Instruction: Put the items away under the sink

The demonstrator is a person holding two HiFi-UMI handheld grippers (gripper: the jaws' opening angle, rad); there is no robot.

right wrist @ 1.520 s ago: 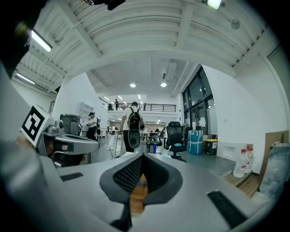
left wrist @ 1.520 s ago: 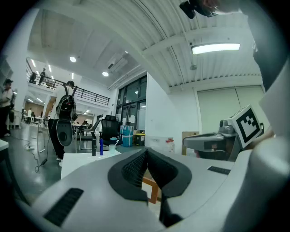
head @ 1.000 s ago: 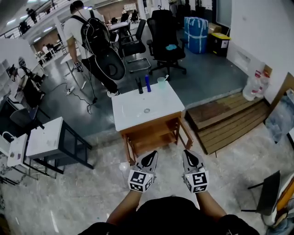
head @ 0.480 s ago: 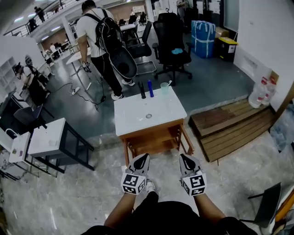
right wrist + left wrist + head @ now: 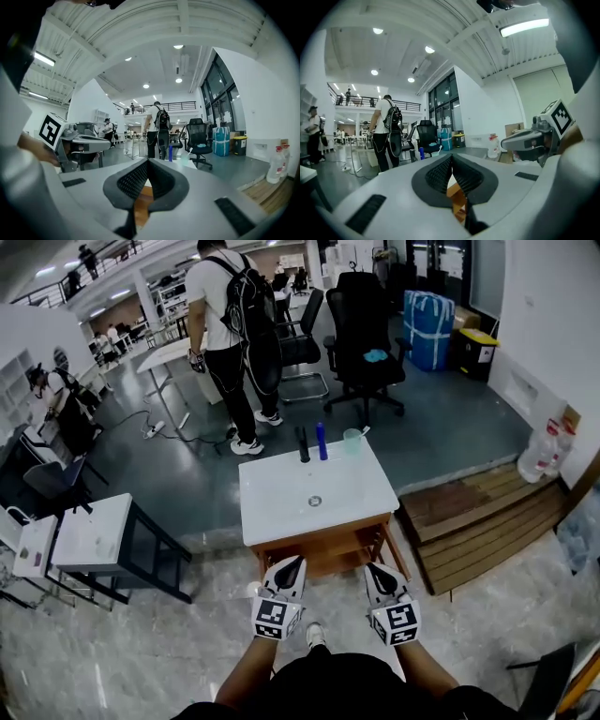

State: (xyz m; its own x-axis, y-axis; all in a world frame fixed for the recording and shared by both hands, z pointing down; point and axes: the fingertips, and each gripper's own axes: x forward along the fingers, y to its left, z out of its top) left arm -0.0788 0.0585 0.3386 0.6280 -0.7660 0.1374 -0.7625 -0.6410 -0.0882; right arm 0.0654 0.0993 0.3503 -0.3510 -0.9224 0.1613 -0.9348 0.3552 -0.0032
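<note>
- Well, the biggest thing ahead of me is the wooden platform (image 5: 478, 521), which lies on the floor to the right of the sink stand.
- Straight in front stands the sink stand itself: a white surface (image 5: 281, 512) with a round drain (image 5: 315, 501) near its middle, set on a wooden frame (image 5: 330, 555) with open shelves under it.
- Beyond the stand, a person with a black backpack (image 5: 230, 324) is standing with their back to me, and a black office chair (image 5: 361, 324) is just to the right of them.
- Off to my left is a white side table (image 5: 89, 535) on dark legs, well apart from the sink stand.
- My left tongs (image 5: 293, 564) hang low in front of the near edge of the stand, pointing at the wooden frame; in the left gripper view the ribbed pads meet at the tip, so they are closed with nothing between them.
- My right tongs (image 5: 374, 571) sit beside them, a little to the right, aimed the same way; the right gripper view shows the pads pressed together and empty too.
- The task's things are all on the far edge of the surface, in a row: a black bottle (image 5: 302, 443) on the left, a blue bottle (image 5: 322, 441) just beside it, and a clear cup (image 5: 352, 441) on the right, all upright.
- Neither pair of tongs is near those three; the whole white top lies between.
</note>
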